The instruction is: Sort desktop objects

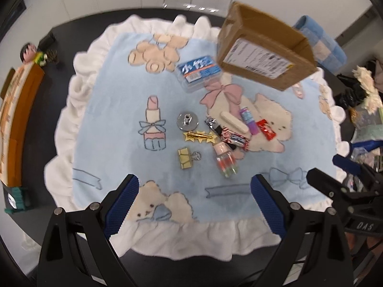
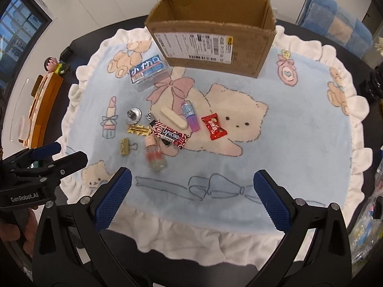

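Note:
Small items lie in a cluster on a light blue cartoon blanket [image 2: 287,143]: a gold binder clip [image 2: 126,146], a gold star hair clip [image 2: 137,129], a silver round knob [image 2: 134,115], a Capucino coffee sachet [image 2: 171,137], a red candy [image 2: 213,126], a purple tube [image 2: 190,116], a beige oblong piece [image 2: 173,118] and a small glass bottle [image 2: 154,155]. An open cardboard box [image 2: 213,35] stands at the far edge, with a clear plastic case [image 2: 149,71] to its left. My left gripper [image 1: 195,205] and right gripper [image 2: 192,201] both hover open over the near part of the blanket, holding nothing.
The blanket covers a black table [image 2: 79,40]. An orange-sided box [image 1: 21,124] and a small figurine [image 1: 30,52] sit at the left edge. A folded blue checked towel [image 2: 335,26] lies behind the box. Bags and clutter [image 1: 366,110] crowd the right side.

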`<state>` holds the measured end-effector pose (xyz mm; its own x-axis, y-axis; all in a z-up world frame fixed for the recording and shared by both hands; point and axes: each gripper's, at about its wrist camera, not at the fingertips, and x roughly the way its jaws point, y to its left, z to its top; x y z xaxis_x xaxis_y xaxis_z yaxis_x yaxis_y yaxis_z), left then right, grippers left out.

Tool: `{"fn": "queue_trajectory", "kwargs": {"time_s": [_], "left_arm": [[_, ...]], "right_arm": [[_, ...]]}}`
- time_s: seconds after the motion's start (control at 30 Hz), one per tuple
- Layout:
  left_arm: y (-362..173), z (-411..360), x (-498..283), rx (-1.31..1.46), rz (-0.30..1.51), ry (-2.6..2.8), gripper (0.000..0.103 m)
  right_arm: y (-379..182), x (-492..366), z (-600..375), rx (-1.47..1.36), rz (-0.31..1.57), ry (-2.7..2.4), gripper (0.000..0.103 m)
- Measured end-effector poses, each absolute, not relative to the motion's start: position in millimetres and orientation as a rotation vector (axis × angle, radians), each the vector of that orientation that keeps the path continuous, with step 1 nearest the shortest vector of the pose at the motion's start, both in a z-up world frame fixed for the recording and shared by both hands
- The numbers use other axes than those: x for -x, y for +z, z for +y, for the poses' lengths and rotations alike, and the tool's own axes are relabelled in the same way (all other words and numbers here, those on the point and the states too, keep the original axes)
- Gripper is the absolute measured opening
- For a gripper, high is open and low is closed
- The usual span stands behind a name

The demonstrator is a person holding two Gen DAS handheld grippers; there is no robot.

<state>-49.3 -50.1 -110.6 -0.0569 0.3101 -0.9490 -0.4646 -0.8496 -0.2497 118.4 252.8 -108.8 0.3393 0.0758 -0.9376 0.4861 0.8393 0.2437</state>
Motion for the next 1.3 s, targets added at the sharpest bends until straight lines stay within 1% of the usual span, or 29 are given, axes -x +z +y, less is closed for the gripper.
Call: {"fn": "queue_trajectory", "kwargs": {"time_s": [0.17,0.23,0.3,0.37,0.47,0.53,0.6,0.67,0.73,0.77,0.8,0.83,0.9,1.03,1.2,1.3], "left_arm": [[-141.4,-37.5,53.8,1.758,0.175,1.999,0.094],[-155.4,-34.3,54.4,1.774,0.150,1.995,0.092],[-168.6,-28.3,54.7,1.795,0.165,1.995,0.078],[-181.0,-23.0,54.7,1.813,0.159,1.989,0.073],[-192.1,-18.4,55.6,1.827,0.158,2.001,0.072],[-198.2,-15.7,55.8,1.833,0.168,2.012,0.063],[-204.3,-15.4,56.6,1.847,0.141,2.017,0.049],[-211.0,-15.8,57.4,1.864,0.112,2.007,0.040],[-213.9,-17.3,57.4,1.872,0.100,2.012,0.036],[-213.8,-18.3,56.9,1.866,0.099,2.022,0.032],[-213.0,-19.1,56.2,1.859,0.112,2.033,0.026],[-212.4,-19.8,56.0,1.855,0.114,2.038,0.024],[-210.6,-22.9,56.0,1.851,0.113,2.048,0.015],[-208.1,-28.0,56.0,1.850,0.081,2.057,0.013],[-199.3,-32.4,55.5,1.827,0.028,2.065,0.007],[-197.0,-34.6,56.2,1.825,-0.004,2.066,0.005]], "right_arm": [[-142.1,-134.9,245.5,-0.540,1.207,-0.259,0.101],[-151.8,-139.6,242.4,-0.537,1.192,-0.246,0.101],[-162.8,-144.6,238.5,-0.531,1.191,-0.236,0.100],[-172.9,-147.6,233.0,-0.544,1.176,-0.221,0.099],[-187.5,-151.8,225.7,-0.570,1.163,-0.193,0.098],[-196.4,-156.4,223.3,-0.559,1.173,-0.186,0.097],[-203.8,-159.3,220.5,-0.568,1.172,-0.164,0.091],[-208.2,-161.0,219.3,-0.558,1.171,-0.157,0.091],[-210.9,-161.7,218.6,-0.552,1.169,-0.155,0.091],[-212.5,-161.6,218.1,-0.561,1.165,-0.151,0.091],[-213.9,-161.1,217.6,-0.570,1.162,-0.151,0.091],[-214.8,-160.6,217.6,-0.573,1.159,-0.151,0.091],[-216.9,-159.7,218.3,-0.577,1.156,-0.149,0.091],[-218.5,-158.4,219.2,-0.581,1.153,-0.143,0.091],[-217.5,-156.6,219.6,-0.579,1.152,-0.147,0.091],[-217.9,-154.7,219.2,-0.571,1.157,-0.150,0.091]]}}
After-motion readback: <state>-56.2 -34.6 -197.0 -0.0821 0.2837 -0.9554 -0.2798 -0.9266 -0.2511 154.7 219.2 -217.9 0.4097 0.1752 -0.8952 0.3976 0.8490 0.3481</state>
